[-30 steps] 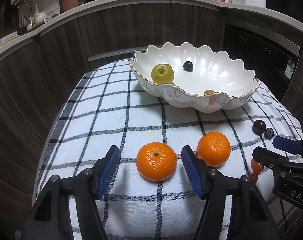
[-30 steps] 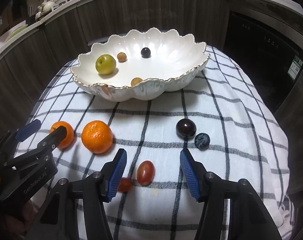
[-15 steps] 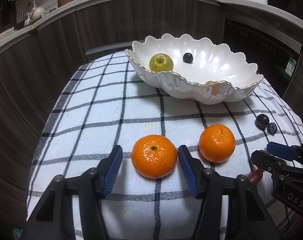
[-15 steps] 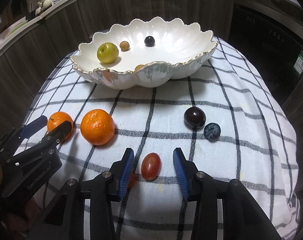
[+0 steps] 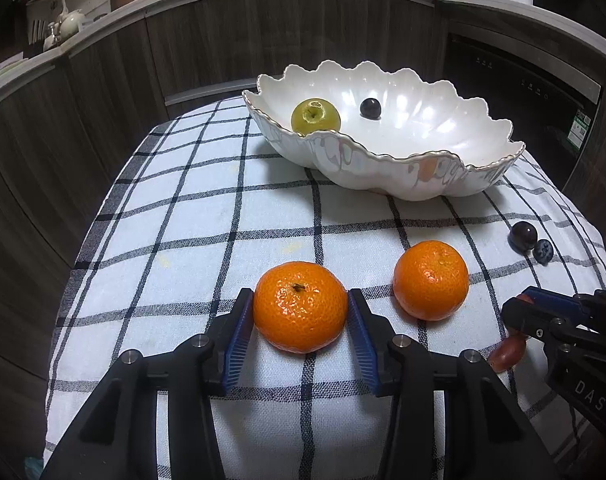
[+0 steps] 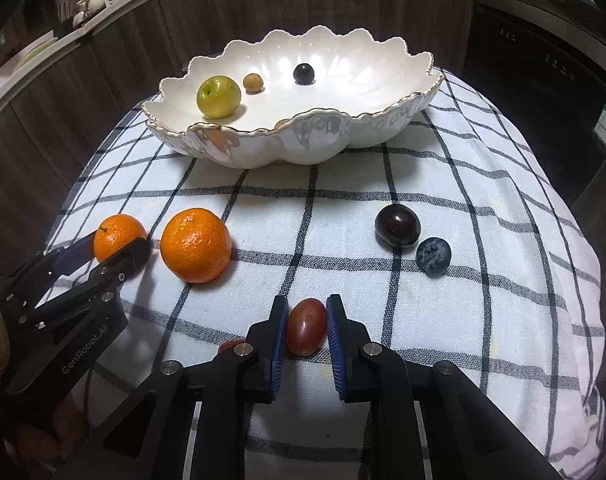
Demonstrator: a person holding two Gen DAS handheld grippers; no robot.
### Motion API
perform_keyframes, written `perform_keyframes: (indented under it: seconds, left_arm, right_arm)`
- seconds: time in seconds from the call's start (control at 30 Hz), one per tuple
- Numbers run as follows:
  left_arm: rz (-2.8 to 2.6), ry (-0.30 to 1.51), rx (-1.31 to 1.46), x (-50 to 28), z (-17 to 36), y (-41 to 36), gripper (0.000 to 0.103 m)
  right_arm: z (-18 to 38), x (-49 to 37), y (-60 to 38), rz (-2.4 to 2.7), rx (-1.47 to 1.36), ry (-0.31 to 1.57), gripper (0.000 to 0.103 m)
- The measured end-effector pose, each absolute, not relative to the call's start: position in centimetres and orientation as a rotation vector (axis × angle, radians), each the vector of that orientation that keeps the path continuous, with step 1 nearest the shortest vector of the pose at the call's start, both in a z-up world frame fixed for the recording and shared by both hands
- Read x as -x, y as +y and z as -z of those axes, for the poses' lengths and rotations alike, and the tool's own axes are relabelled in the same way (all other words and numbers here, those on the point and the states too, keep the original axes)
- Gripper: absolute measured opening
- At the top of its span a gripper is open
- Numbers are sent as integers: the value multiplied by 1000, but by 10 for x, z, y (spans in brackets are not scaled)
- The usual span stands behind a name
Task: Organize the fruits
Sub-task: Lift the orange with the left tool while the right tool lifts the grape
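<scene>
My left gripper (image 5: 299,308) is shut on an orange mandarin (image 5: 299,306) that rests on the checked cloth (image 5: 207,216). My right gripper (image 6: 306,322) is shut on a red grape tomato (image 6: 306,326), also on the cloth. A second mandarin (image 5: 430,280) lies between the two grippers; it also shows in the right wrist view (image 6: 195,245). A white scalloped bowl (image 6: 383,128) at the back holds a green apple (image 6: 218,96), a small tan fruit (image 6: 253,82) and a dark grape (image 6: 304,73).
A dark plum (image 6: 397,226) and a blueberry (image 6: 433,256) lie on the cloth to the right. A second small red tomato (image 6: 230,346) sits partly hidden behind my right gripper's left finger. Dark cabinets (image 5: 103,80) curve behind the table.
Both grippers moved forward and closed: the left one onto the mandarin, the right one onto the grape tomato. The other fruit has not moved.
</scene>
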State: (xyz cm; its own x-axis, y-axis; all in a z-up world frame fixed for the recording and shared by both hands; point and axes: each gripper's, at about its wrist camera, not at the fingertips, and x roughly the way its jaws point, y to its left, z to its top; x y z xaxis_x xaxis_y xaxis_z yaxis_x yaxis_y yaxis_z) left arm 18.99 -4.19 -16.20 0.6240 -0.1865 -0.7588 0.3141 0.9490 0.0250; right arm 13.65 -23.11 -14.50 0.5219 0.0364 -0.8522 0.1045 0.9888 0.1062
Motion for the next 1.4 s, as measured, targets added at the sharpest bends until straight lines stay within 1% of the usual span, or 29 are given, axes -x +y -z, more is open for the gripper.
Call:
perform_keyframes:
  seconds: [0.6,1.4]
  left_arm:
    - [286,832,-163,-185,150,-43,45]
    - [283,781,-150,-174,109,-47,45]
  right_arm:
    - [132,-135,-232,37,-145,981,21]
    - [91,-133,-241,45,-144,868,21]
